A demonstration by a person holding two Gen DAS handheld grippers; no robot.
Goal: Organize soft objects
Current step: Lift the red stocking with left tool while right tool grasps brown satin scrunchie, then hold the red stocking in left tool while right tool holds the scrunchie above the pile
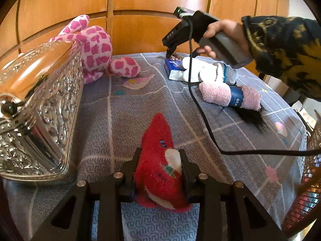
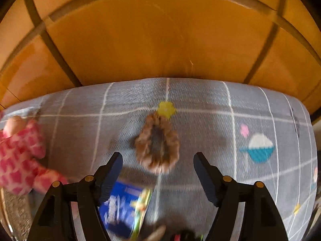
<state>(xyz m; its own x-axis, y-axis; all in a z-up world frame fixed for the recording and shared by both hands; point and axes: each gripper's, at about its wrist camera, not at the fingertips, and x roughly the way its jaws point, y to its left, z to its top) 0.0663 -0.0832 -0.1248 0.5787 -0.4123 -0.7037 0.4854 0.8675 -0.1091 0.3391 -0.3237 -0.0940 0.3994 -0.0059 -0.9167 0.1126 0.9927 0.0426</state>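
Red fuzzy sock [image 1: 158, 160], marked with white patches and a small green spot, sat pinched between the closed fingers of the left gripper [image 1: 159, 166], its toe pointing ahead over the grey gridded tablecloth [image 1: 120, 120]. Left of that gripper stood an embossed silver box [image 1: 40, 120]; ahead and to the right lay a pink sock roll [image 1: 230, 95] whose blue band read "GRA". The right gripper [image 2: 158, 160] hung open above the cloth, a brown furry scrunchie [image 2: 157, 143] lying just ahead between its fingers and a blurred blue packet [image 2: 124, 206] beneath its left finger, lettering unreadable.
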